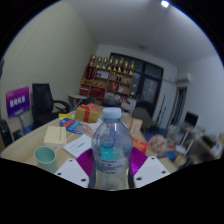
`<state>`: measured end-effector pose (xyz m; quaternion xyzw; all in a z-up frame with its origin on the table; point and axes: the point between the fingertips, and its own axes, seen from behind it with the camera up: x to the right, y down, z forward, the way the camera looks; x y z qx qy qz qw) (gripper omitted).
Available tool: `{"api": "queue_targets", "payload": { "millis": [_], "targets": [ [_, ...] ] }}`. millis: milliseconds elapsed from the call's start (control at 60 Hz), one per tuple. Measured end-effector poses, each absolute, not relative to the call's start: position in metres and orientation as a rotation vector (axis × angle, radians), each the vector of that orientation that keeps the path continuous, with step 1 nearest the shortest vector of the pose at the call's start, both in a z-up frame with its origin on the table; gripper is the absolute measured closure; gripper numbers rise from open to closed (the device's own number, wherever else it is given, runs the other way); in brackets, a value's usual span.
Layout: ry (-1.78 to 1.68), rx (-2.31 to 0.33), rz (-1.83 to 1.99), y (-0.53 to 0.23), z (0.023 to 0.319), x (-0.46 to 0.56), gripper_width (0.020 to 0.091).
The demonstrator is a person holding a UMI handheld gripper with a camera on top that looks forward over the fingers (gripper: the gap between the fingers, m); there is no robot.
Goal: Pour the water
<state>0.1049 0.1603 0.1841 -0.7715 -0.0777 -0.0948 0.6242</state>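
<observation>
One water bottle (pixel 111 150) with a white cap stands upright between the two fingers of the tool (pixel 111 172); its lower part is cut off, so its base is hidden. The purple pads (pixel 84 160) lie close at both sides, but I cannot tell if they press it. One teal cup (pixel 45 155) stands on the bench (pixel 30 145). The small things behind are hard to make out.

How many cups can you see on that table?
1. A green cup stands on the table, off to the side of the water bottle that sits between the gripper fingers. More cups may be hidden among the clutter beyond the bottle.
</observation>
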Motion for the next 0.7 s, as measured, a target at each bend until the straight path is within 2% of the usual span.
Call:
{"api": "queue_targets", "payload": {
  "millis": [100, 117, 133, 200, 317, 350, 367, 500, 567, 633, 700],
  "targets": [
    [-0.109, -1.844, -0.074, 0.16, 0.147, 0.113, 0.0656],
    [-0.084, -1.831, -0.068, 0.17, 0.123, 0.11, 0.0656],
    [-0.071, -1.83, -0.057, 0.158, 0.133, 0.125, 0.0656],
    [-0.036, -1.819, -0.008, 0.156, 0.132, 0.136, 0.0655],
    [-0.01, -1.816, 0.062, 0.161, 0.104, 0.136, 0.0658],
    [-0.023, -1.82, 0.057, 0.166, 0.089, 0.129, 0.0631],
    [-0.021, -1.773, 0.063, 0.169, 0.097, 0.13, 0.0651],
    [-0.054, -1.746, 0.053, 0.157, 0.097, 0.139, 0.0657],
    [-0.045, -1.726, 0.046, 0.156, 0.097, 0.137, 0.0628],
    [-0.041, -1.713, 0.04, 0.153, 0.098, 0.138, 0.0528],
    [-0.027, -1.754, 0.048, 0.157, 0.096, 0.139, 0.0472]
  ]
}}
